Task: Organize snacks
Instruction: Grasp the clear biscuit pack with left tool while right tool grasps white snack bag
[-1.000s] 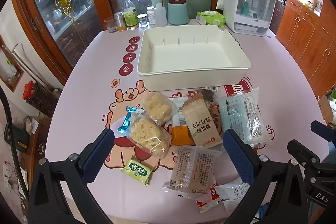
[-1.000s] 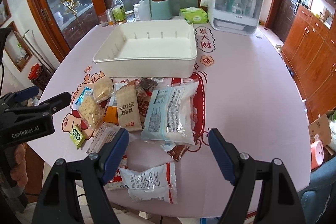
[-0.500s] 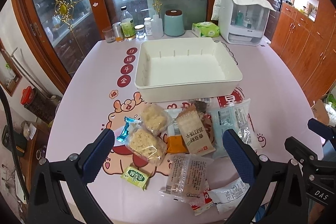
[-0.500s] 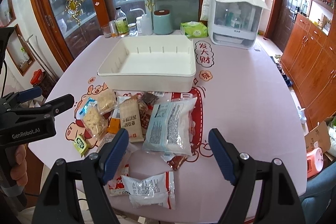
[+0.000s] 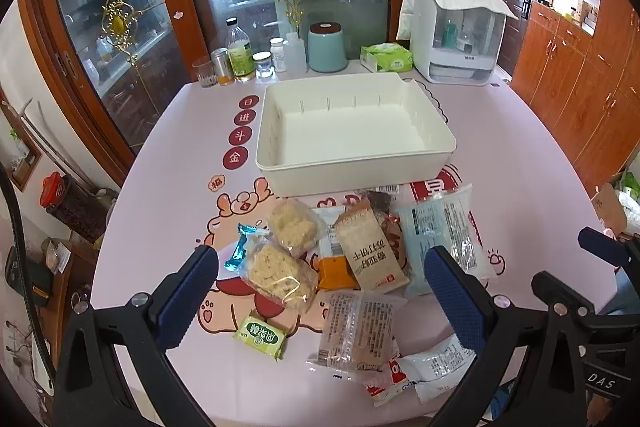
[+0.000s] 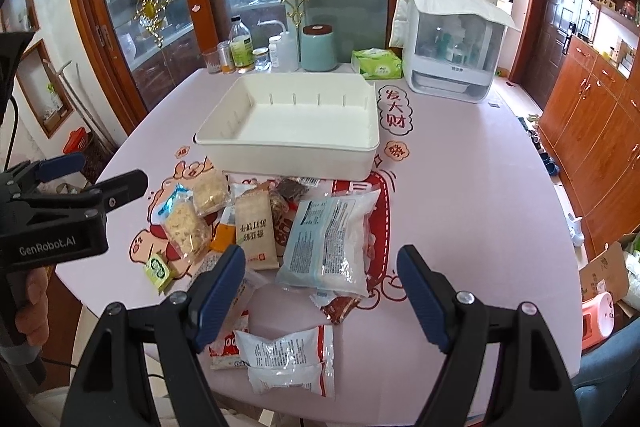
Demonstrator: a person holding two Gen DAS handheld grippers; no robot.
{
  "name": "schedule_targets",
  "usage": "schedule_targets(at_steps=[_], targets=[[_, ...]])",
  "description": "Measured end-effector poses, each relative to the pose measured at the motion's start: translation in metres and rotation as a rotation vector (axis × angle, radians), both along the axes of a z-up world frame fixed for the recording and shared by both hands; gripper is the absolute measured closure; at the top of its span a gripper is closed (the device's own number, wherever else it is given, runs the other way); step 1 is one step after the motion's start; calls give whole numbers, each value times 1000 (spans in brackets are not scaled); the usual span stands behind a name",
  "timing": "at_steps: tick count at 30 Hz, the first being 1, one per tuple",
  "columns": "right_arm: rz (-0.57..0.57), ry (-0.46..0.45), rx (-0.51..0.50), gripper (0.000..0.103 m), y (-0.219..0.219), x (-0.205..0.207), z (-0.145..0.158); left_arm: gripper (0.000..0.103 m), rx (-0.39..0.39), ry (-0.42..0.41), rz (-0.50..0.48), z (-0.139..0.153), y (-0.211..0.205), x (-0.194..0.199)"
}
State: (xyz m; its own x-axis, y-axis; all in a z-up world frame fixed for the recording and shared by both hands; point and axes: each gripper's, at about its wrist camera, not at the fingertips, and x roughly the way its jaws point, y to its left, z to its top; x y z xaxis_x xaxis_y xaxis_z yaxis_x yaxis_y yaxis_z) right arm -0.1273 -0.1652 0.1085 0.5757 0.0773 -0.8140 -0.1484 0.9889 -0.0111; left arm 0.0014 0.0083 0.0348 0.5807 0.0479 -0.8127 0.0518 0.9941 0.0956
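An empty white bin [image 5: 354,163] [image 6: 288,151] stands mid-table. Before it lies a heap of snack packets: two clear bags of rice crisps [image 5: 276,273] [image 6: 186,227], a tan cracker pack [image 5: 370,253] [image 6: 254,229], a large pale-blue bag [image 5: 442,235] [image 6: 330,241], a small green packet [image 5: 260,337] [image 6: 158,271], a clear wafer pack [image 5: 356,331], and a white-red packet [image 6: 288,355]. My left gripper [image 5: 320,287] is open and empty above the near packets; it also shows in the right wrist view [image 6: 92,175]. My right gripper [image 6: 320,287] is open and empty above the front packets.
Bottles, jars and a teal canister [image 5: 326,47] line the table's far edge, with a green tissue pack [image 5: 386,57] and a white covered appliance [image 5: 456,35]. Glass doors stand behind, wooden cabinets at the right. The table's front edge is close below both grippers.
Both grippers have risen and pulled back a little from the table, so the bin and snacks sit lower and farther in view. Nothing on the table has moved.
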Motion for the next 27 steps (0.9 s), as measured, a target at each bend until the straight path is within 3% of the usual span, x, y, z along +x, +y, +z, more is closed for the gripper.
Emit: schedule_targets(at_steps=[5, 11, 19, 27], targets=[[44, 43, -1, 24, 3, -2, -17, 1, -10, 12, -44, -16, 1, -2], [138, 132, 39, 24, 9, -5, -54, 1, -54, 132, -79, -59, 9, 2], [254, 268, 14, 24, 15, -6, -107, 1, -127, 285, -130, -121, 21, 3], [273, 417, 38, 24, 12, -8, -153, 1, -181, 387, -189, -160, 22, 3]])
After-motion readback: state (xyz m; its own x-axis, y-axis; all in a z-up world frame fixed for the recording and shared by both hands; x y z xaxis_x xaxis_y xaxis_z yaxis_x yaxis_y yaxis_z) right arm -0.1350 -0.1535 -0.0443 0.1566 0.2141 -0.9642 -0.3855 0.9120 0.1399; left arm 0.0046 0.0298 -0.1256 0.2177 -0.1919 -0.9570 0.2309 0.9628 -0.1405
